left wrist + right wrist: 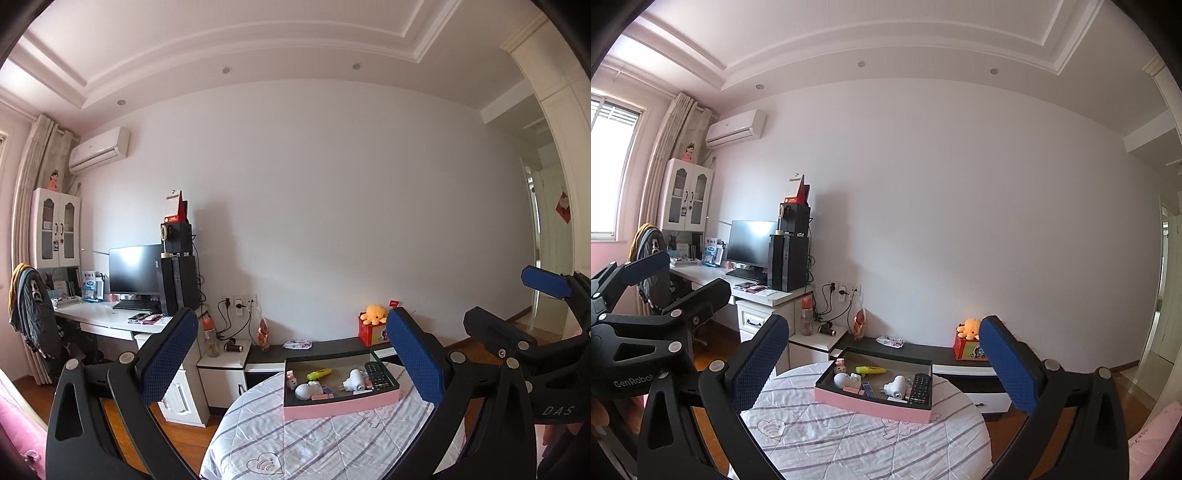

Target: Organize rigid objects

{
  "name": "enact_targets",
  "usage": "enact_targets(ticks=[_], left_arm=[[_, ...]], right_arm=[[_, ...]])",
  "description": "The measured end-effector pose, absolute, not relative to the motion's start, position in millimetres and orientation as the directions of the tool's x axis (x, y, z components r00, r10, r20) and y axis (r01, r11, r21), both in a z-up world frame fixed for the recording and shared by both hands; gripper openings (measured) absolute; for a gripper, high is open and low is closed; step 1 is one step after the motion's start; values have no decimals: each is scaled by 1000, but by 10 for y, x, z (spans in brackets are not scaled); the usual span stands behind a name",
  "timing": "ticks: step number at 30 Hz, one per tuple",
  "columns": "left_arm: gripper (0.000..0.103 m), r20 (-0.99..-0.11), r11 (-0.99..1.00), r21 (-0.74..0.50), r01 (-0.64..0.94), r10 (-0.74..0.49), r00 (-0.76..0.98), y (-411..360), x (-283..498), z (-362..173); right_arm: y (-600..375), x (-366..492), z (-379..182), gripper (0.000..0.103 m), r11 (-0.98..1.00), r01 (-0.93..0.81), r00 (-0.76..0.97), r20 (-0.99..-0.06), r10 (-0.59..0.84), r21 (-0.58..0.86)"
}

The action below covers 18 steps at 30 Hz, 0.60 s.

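Note:
A pink box (340,406) with a dark inside sits on a round table (295,443) under a striped white cloth. It holds a black remote (377,373), a white plug-in device (355,380), a yellow-green marker (319,374), a white rounded gadget (308,390) and a small pink figure (291,379). My left gripper (295,362) is open and empty, raised in front of the box. My right gripper (882,362) is open and empty, also held back from the box (871,400). Each gripper shows at the edge of the other's view.
A low black-and-white cabinet (332,347) behind the table carries an orange plush octopus (373,314) on a red box. A desk (107,317) with monitor and computer tower stands left, with a chair beside it. A doorway (546,258) is at right.

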State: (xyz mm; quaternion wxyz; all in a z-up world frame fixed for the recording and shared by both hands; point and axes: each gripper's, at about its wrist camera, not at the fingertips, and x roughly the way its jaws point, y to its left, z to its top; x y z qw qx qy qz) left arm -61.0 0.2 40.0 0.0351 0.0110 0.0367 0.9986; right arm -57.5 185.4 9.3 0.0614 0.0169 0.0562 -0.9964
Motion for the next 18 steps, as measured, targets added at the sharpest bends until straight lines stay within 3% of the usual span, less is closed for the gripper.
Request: enact_targets(ticks=[18], left_arm=[[103,50,-995,84,-48,52,-997,44,-566,404]], right_arm=[[1862,-630,73,103,-985,132,-991,-43,-128,-112]])
